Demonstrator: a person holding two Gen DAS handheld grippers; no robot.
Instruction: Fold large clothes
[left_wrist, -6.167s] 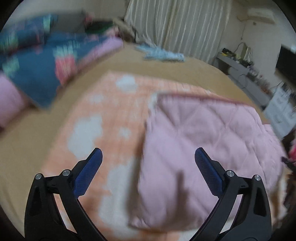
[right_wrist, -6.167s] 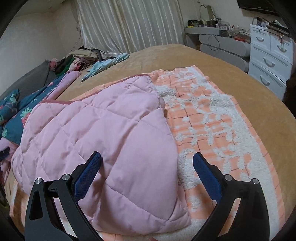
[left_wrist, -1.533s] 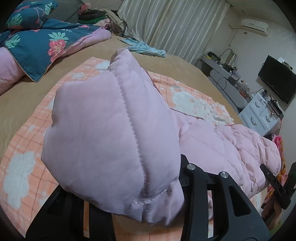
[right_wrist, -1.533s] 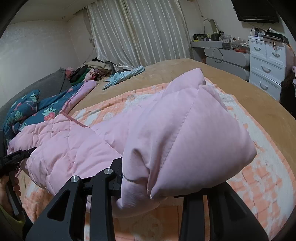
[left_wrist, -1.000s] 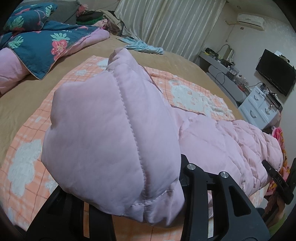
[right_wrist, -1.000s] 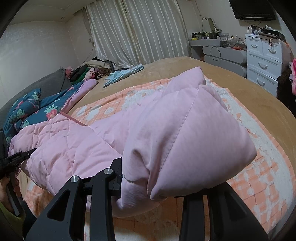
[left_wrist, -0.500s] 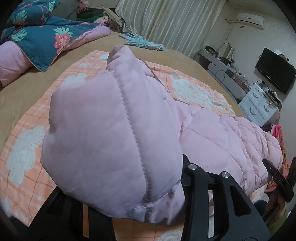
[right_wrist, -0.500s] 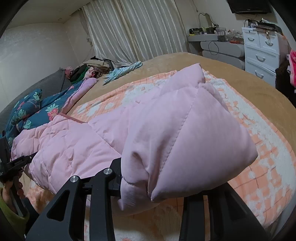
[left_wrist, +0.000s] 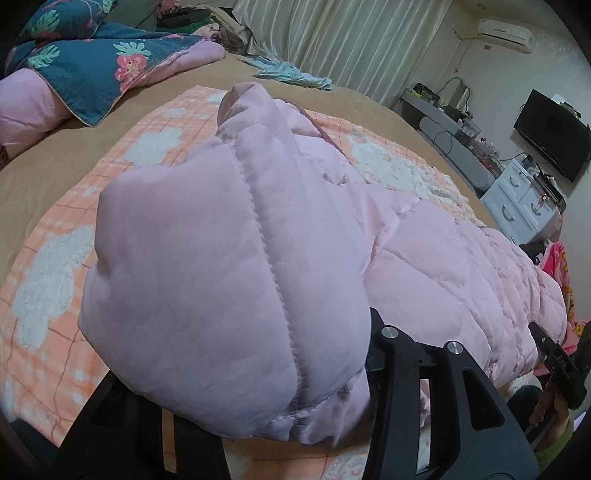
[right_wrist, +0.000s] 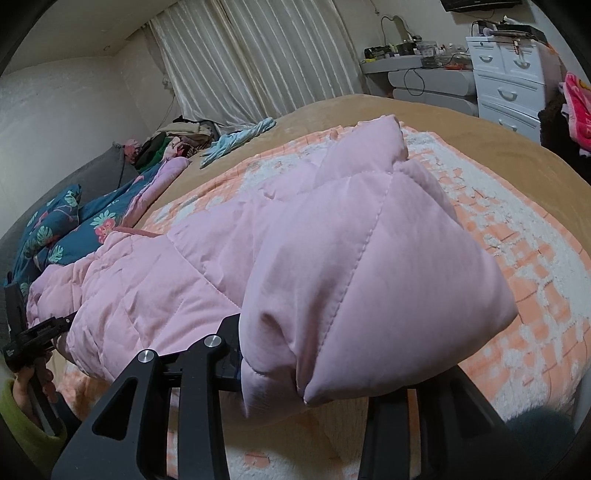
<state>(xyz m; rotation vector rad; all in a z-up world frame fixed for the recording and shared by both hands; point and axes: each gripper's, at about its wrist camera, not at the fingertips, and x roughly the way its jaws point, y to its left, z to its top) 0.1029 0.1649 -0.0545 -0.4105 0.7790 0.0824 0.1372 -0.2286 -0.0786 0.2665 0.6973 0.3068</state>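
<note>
Left wrist view: the left gripper (left_wrist: 266, 417) has a thick bunched corner of the pale pink quilted padded garment (left_wrist: 229, 280) between its black arms. The fabric fills the whole gap and hides the fingertips; the jaws are opening at this moment, with the padding still pressed between them. The rest of the garment runs off to the right in a long quilted roll, lying on the orange-and-white checked fleece blanket (left_wrist: 48, 266) that covers part of the tan bed cover (left_wrist: 44, 173). At the far right edge the other black gripper is seen at the garment's other end. Behind, a dark blue flowered quilt (left_wrist: 92, 62) lies at the bed's upper left, a light blue cloth (left_wrist: 291, 74) near pale striped curtains (left_wrist: 332, 40), and a white drawer chest (left_wrist: 524, 206) under a black television (left_wrist: 550, 133).

Right wrist view: the right gripper (right_wrist: 306, 413) likewise has a puffed corner of the same pink garment (right_wrist: 369, 280) wedged between its arms, fingertips covered; its jaws are also opening, with fabric between them. The garment stretches left across the checked blanket (right_wrist: 535, 295) to the left gripper (right_wrist: 33, 336), held by a hand (right_wrist: 37, 380) in a yellow-green sleeve (right_wrist: 22, 424). A heap of mixed clothes (right_wrist: 177, 136) sits by the curtains.
</note>
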